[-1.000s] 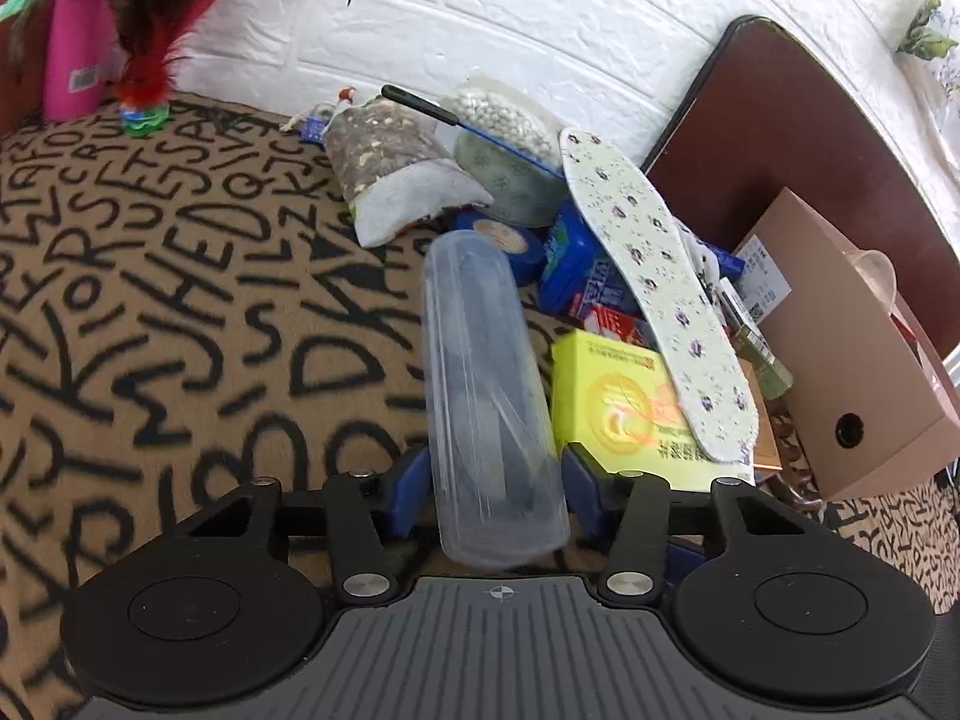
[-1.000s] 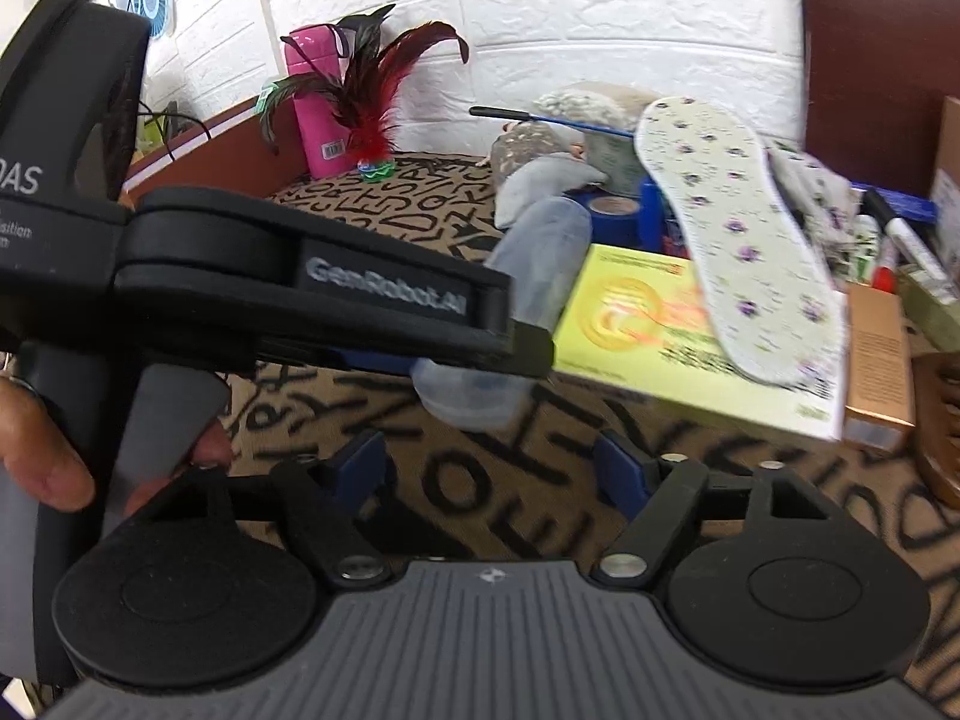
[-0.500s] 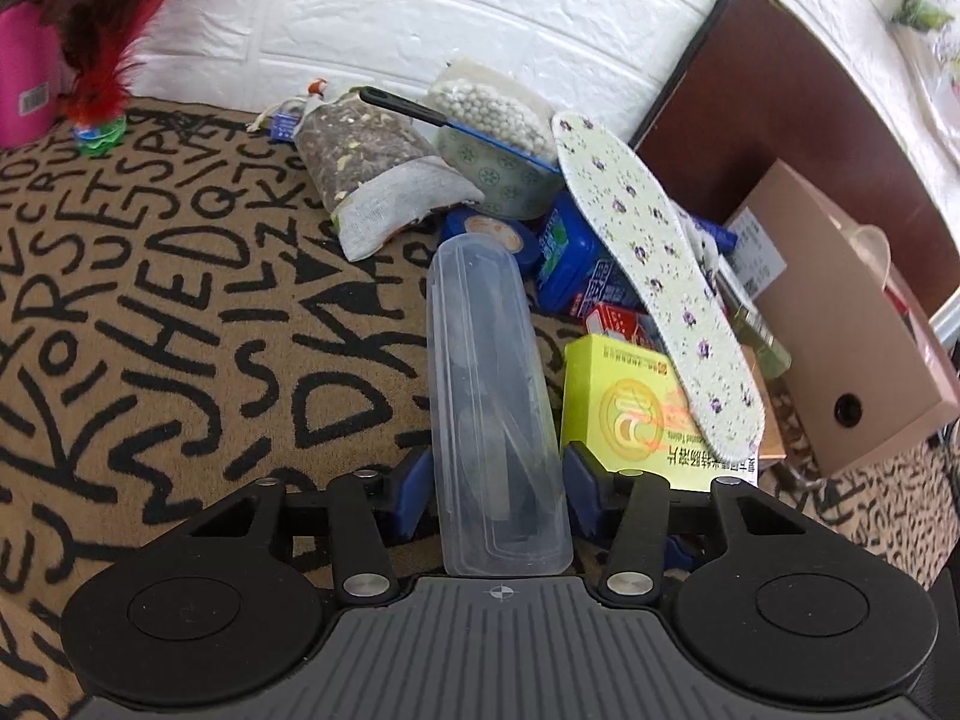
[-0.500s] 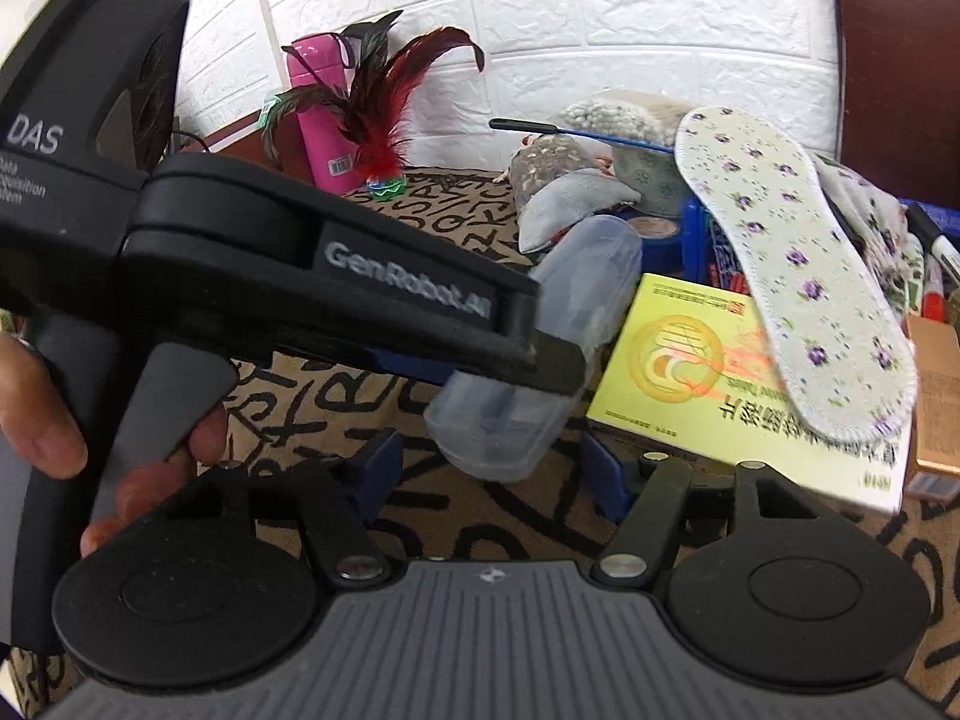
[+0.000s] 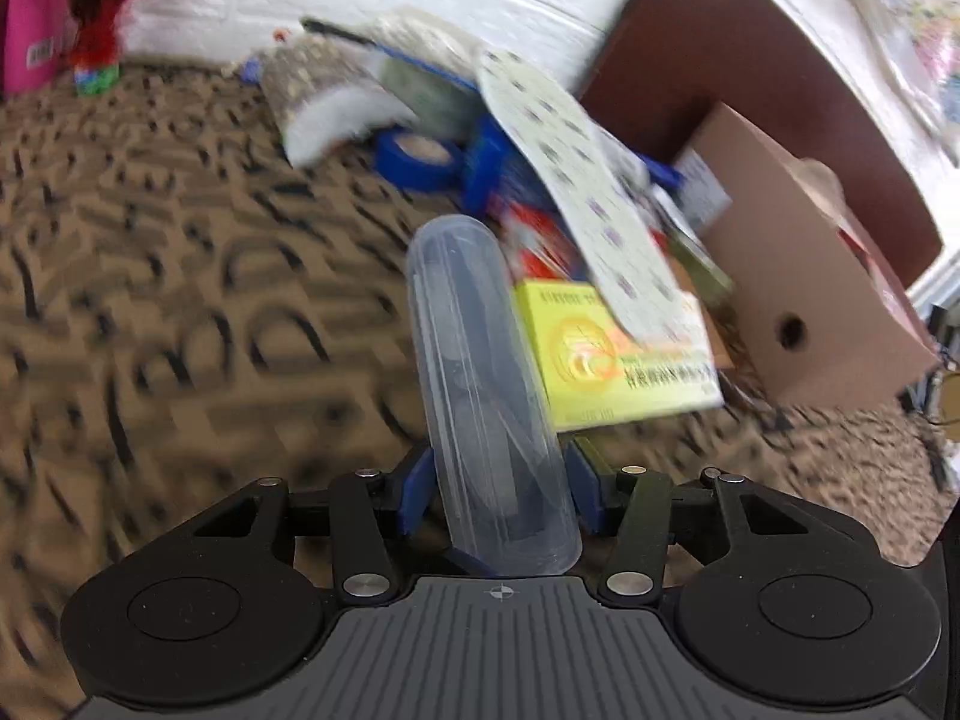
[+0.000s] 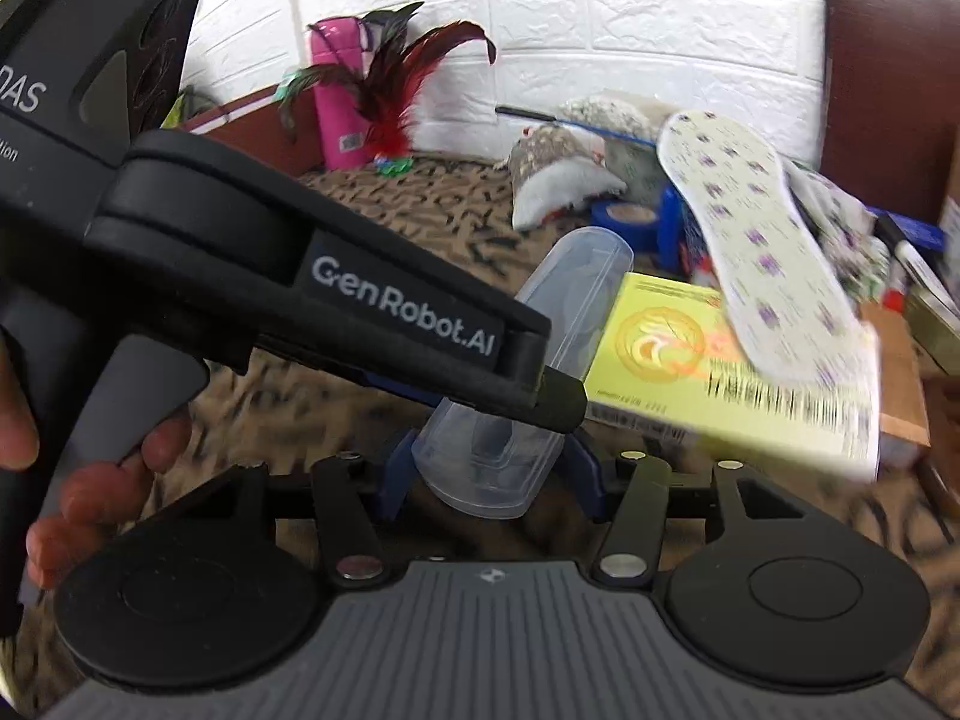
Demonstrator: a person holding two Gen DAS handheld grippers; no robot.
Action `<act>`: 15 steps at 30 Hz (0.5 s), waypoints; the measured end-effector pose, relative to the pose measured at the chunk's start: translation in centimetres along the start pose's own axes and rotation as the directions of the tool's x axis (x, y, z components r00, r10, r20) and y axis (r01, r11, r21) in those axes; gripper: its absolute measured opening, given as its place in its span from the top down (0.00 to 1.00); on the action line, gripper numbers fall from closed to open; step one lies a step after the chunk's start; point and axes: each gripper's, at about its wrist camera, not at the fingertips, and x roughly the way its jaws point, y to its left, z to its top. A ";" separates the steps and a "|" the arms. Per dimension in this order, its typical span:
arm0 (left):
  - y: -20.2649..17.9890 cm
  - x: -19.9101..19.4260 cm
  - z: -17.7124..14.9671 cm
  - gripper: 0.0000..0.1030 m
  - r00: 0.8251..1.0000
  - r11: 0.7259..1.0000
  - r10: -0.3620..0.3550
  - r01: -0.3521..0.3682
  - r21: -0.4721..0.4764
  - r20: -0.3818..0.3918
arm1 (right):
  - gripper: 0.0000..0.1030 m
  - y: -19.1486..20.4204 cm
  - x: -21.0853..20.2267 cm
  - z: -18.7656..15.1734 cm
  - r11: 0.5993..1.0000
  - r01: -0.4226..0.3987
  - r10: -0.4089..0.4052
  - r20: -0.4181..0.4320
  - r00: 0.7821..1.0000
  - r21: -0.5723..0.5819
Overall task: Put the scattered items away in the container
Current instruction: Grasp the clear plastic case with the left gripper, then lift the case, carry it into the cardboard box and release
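The landmark is the clear plastic case (image 5: 486, 396), lifted off the letter-print cloth (image 5: 168, 312). The left gripper (image 5: 495, 489) grips the case near its lower end, blue pads against both sides. Right of the case lies a yellow box (image 5: 612, 360) under a flowered insole (image 5: 582, 180), with a brown cardboard box (image 5: 798, 276) beyond, farther right. The right gripper (image 6: 489, 471) brackets the same case's near end, its jaws closing; whether the pads touch yet I cannot tell. Two tools on one slick, smooth case is the risk: uneven pressure could twist it out of the left grip, or swing its far end into the insole and tip the stack
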 end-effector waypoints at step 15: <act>-7.0 -2.5 -9.0 0.40 0.993 0.987 -0.114 0.112 -0.119 -0.012 | 0.58 -1.7 -13.9 -9.8 0.997 0.026 -0.024 -0.029 0.999 0.068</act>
